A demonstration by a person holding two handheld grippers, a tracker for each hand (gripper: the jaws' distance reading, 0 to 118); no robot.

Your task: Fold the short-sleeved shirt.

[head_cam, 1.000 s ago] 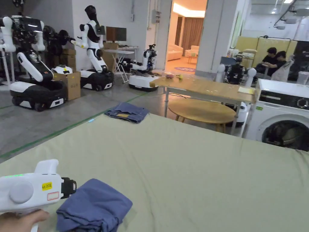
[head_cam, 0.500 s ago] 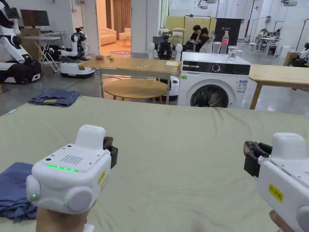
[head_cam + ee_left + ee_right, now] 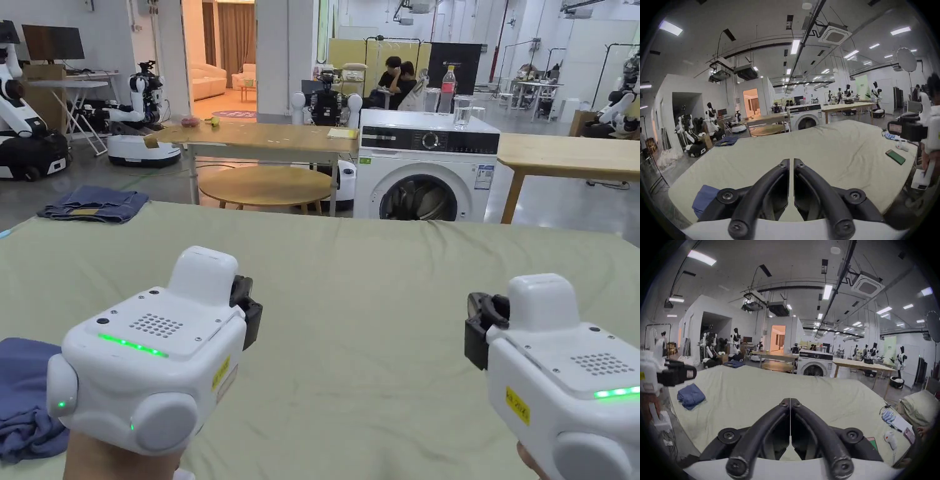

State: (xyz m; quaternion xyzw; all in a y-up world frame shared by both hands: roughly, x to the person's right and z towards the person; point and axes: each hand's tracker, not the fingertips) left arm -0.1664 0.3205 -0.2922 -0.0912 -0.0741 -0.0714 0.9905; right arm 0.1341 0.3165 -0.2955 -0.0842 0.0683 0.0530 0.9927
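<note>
Large open workshop, ceiling lights and ducts overhead; humanoid robots [image 3: 25,125] parked along the far left wall; a washing machine [image 3: 425,172] straight ahead past the work surface, wooden tables either side of it; two people seated far back.

Work surface: a wide table under a pale green cloth [image 3: 375,300], lightly wrinkled, bare across its middle; a folded denim garment [image 3: 94,205] on its far left corner; a green card, a white handheld device and some blue packets along the right edge, small in the gripper views.

Blue short-sleeved shirt [image 3: 690,396] sits at the near left edge, already a compact, slightly rumpled folded bundle; well apart from both tools.

Left gripper [image 3: 791,162] held up over the near left of the cloth; jaws nearly together, a thin slit between them, nothing in it. Right gripper [image 3: 790,400] held level at near right; jaws pressed together, empty.

Judgement: folding looks done and the bundle set aside; this reads as a rest pose at the close of the task. If anything is left, it is tidying: the left tool would need to spread its jaws, drop to the bundle and square its loose near edge.
</note>
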